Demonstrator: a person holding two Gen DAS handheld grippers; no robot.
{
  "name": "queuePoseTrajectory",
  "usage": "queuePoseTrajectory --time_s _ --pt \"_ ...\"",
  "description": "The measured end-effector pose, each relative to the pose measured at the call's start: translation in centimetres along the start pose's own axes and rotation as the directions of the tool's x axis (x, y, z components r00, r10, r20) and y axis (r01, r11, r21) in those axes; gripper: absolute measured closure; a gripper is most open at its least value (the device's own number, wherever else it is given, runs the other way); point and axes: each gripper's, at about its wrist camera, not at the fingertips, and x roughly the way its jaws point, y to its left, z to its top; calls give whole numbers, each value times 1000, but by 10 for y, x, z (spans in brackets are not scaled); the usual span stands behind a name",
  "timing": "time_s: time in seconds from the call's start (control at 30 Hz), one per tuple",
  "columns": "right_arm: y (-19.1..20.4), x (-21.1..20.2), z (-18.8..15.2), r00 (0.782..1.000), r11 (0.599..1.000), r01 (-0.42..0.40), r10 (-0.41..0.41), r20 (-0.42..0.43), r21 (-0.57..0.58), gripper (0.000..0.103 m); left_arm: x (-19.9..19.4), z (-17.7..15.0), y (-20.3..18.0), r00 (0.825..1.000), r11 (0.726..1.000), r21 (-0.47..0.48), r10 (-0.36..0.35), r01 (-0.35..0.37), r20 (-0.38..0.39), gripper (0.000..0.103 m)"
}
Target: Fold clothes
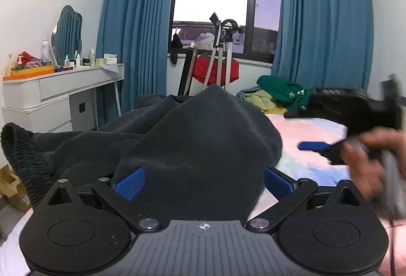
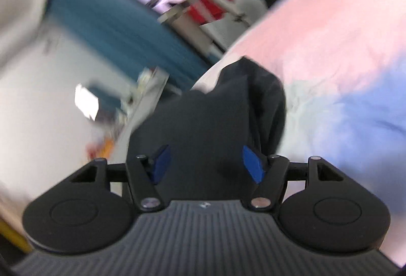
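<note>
A dark grey, fleece-like garment (image 1: pixel 198 139) lies heaped on the bed, with its ribbed cuff (image 1: pixel 17 149) hanging off to the left. My left gripper (image 1: pixel 204 179) stands open, and the heap fills the wide gap between its blue pads (image 1: pixel 129 183). In the left wrist view my right gripper (image 1: pixel 317 149) comes in from the right, blurred, held by a hand (image 1: pixel 365 161) just beside the heap. The right wrist view is motion-blurred: my right gripper (image 2: pixel 206 159) has its pads apart, and the dark garment (image 2: pixel 228 103) sits between and ahead of them. Whether either gripper touches the cloth is unclear.
The bed sheet (image 1: pixel 317 128) is pink, white and pale blue. A pile of green and yellow clothes (image 1: pixel 281 93) lies at its far end beside a black object (image 1: pixel 355 103). A white dressing table (image 1: pixel 63 90) stands at the left, and a rack with red cloth (image 1: pixel 215 68) under the window.
</note>
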Motion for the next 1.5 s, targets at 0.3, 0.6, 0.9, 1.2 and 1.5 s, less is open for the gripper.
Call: queuePoseTrajectory --time_s 0.3,0.6,0.9,1.2,1.5 --pt "-4 111 32 997 996 68 -70 32 57 77 48 -15 38 999 994 -108 -17 13 -39 1" --pt "58 12 6 976 991 -52 76 205 -119 92 56 -22 54 998 993 -102 -55 53 -20 1" --pt "108 -160 -71 930 928 -136 240 278 -346 92 -7 -2 50 981 987 -100 -109 126 158 1" --pt "102 -187 -170 978 861 -172 209 25 -478 92 -50 0 66 984 971 -209 -82 115 159 1" --pt "56 -142 -193 956 927 -28 -85 -281 -375 88 -54 -12 69 997 978 -205 -13 27 70 1"
